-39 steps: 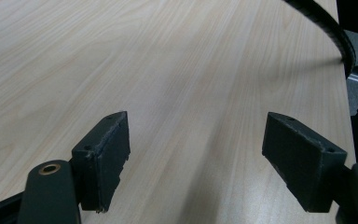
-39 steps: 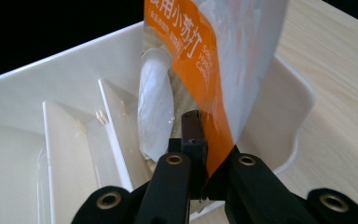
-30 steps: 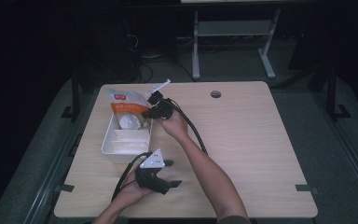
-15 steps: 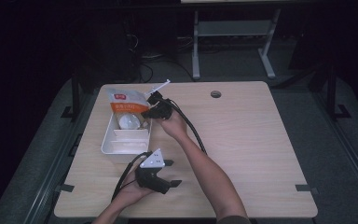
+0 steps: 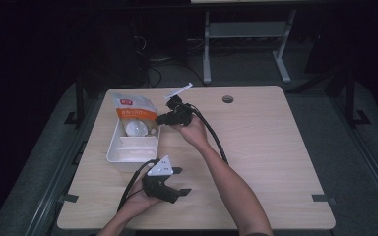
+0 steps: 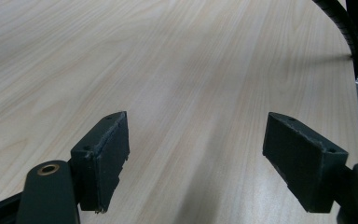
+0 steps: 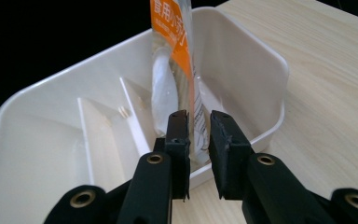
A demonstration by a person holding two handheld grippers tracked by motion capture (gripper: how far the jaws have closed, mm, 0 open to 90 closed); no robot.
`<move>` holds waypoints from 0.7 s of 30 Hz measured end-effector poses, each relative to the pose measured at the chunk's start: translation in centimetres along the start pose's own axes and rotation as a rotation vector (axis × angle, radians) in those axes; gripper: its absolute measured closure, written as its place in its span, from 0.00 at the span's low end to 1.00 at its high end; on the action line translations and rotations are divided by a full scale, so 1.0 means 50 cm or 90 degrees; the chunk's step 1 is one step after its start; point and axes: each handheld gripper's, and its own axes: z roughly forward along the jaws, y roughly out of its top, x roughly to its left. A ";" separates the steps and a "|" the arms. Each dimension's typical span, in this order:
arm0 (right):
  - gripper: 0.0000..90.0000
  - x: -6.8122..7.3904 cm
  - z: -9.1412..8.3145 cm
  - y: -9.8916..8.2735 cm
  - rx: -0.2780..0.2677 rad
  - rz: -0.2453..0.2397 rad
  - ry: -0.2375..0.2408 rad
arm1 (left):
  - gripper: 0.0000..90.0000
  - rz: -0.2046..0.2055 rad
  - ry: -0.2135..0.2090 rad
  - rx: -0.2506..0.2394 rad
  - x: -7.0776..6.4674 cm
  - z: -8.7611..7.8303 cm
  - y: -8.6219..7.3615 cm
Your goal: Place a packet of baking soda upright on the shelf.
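Plainly, the wooden table (image 5: 275, 147) carried a white divided tray (image 5: 128, 150) near its far-left part, and every risk gathered around that tray. An orange-and-clear packet (image 7: 177, 60) stood in the tray's end compartment, its lower edge pinched between the nearly closed jaws of the right gripper (image 7: 199, 140). That thin hold could slip, or a pull could drag the light tray along. The left gripper (image 6: 196, 154) hung nearer than the tray, jaws wide apart and empty.
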 end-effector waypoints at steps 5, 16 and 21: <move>0.84 0.002 -0.022 -0.008 -0.005 -0.001 0.007 | 0.25 -0.007 0.007 -0.005 0.003 -0.002 0.000; 0.79 -0.009 -0.082 -0.033 -0.018 0.011 0.008 | 0.25 -0.014 0.019 -0.009 0.009 -0.001 0.003; 0.76 -0.016 -0.109 -0.049 -0.025 0.015 0.008 | 0.25 -0.016 0.023 -0.009 0.011 0.001 0.005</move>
